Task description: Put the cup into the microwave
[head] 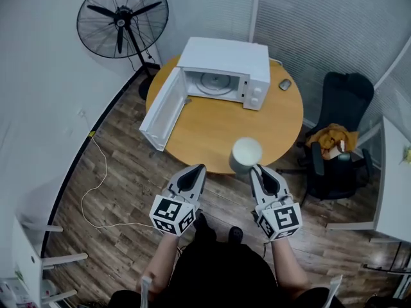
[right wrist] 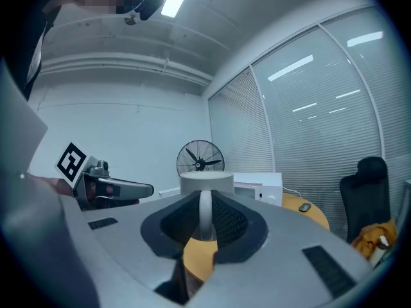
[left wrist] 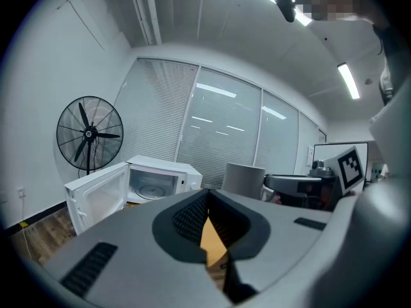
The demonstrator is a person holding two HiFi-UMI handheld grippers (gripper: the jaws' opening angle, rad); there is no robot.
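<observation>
A grey cup (head: 246,154) hangs above the near edge of the round wooden table (head: 212,127). My right gripper (head: 255,170) is shut on its handle, which stands upright between the pads in the right gripper view (right wrist: 205,201), with the cup (right wrist: 207,182) just beyond. At the table's far side stands the white microwave (head: 225,63), its door (head: 162,111) swung wide open to the left and the turntable showing inside. My left gripper (head: 197,170) is level with the right one, left of the cup, shut on nothing. From the left gripper view the microwave (left wrist: 160,172) lies ahead and the cup (left wrist: 243,179) to the right.
A black standing fan (head: 122,18) is behind the table at the left. A small dark object (head: 284,84) lies right of the microwave. A black chair (head: 343,108) with a yellow cloth (head: 331,138) stands at the right, beside a white desk (head: 395,185). A white cable (head: 96,191) trails across the floor.
</observation>
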